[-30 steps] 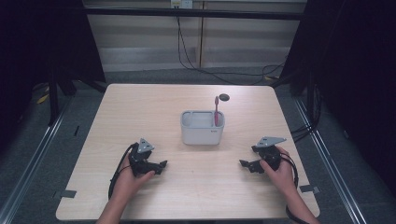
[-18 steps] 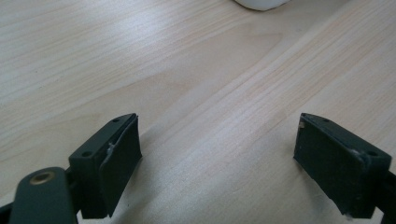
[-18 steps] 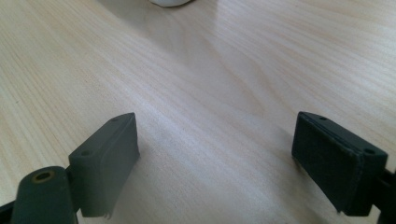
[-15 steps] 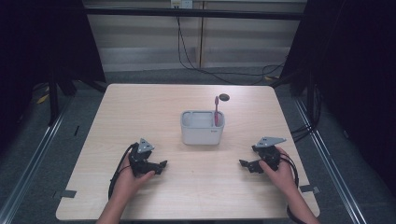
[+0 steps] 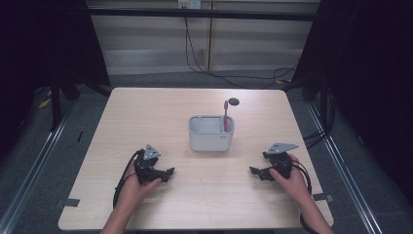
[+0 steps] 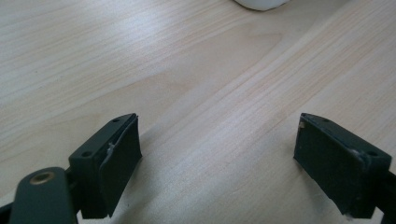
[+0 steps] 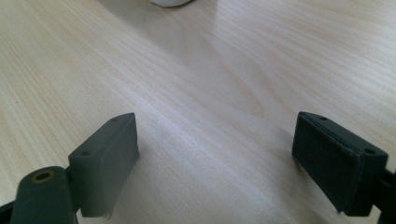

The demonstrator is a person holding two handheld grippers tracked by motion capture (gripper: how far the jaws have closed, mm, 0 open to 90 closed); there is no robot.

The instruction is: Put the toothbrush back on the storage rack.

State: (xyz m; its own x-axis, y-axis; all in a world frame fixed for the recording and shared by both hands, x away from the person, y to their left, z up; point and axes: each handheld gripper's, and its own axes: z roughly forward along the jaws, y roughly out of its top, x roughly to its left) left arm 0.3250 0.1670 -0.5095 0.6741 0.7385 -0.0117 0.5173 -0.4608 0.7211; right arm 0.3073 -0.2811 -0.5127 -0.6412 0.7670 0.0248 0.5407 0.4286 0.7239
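High view: a white container [image 5: 211,132] holding 1 pink toothbrush [image 5: 225,115] stands mid-desk [image 5: 146,112], with the left tool [image 5: 166,173] and right tool [image 5: 255,171] near the front edge. Left gripper view: jaws spread wide, empty. Right gripper view: jaws likewise apart, empty.

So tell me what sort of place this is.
Probably a lab recording station: a bare wooden table with one white container, dark curtains at the sides, and cables hanging down the back wall.
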